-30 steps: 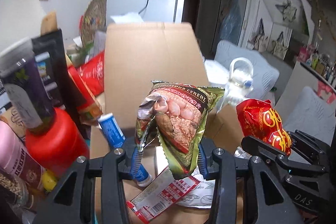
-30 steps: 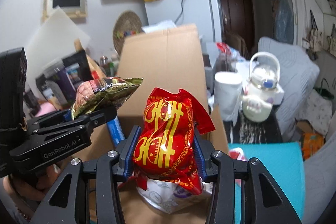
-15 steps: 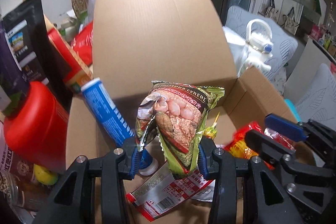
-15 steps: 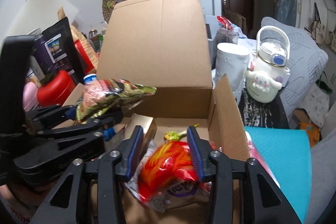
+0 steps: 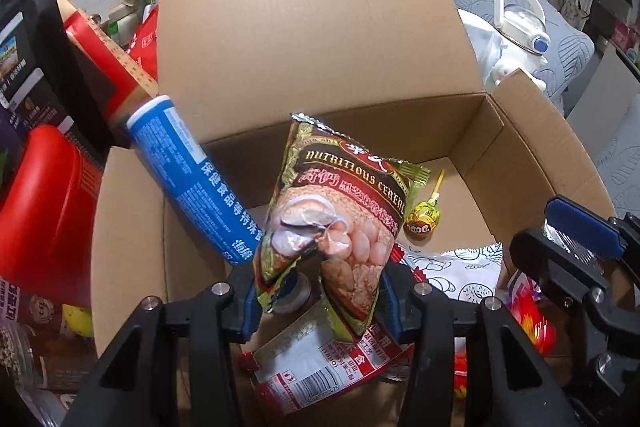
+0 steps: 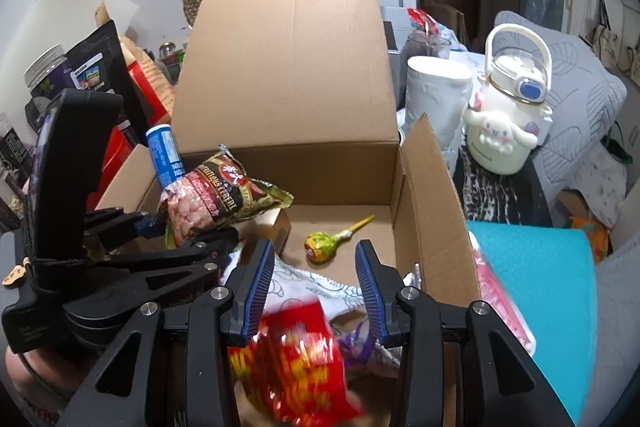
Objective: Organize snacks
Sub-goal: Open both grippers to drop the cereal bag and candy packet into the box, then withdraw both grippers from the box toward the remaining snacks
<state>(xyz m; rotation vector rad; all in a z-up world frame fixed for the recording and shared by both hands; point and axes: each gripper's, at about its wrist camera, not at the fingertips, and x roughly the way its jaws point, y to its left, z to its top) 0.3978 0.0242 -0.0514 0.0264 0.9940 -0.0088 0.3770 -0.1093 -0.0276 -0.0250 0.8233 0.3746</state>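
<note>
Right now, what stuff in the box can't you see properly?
- Red snack bag: blurred in the right wrist view; its print is unreadable.
- Blue tube: its lower end is hidden behind the cereal bag in the left wrist view.
- White patterned bag: mostly covered by the left gripper.
- Red-and-white packet: its text is too small.
</note>
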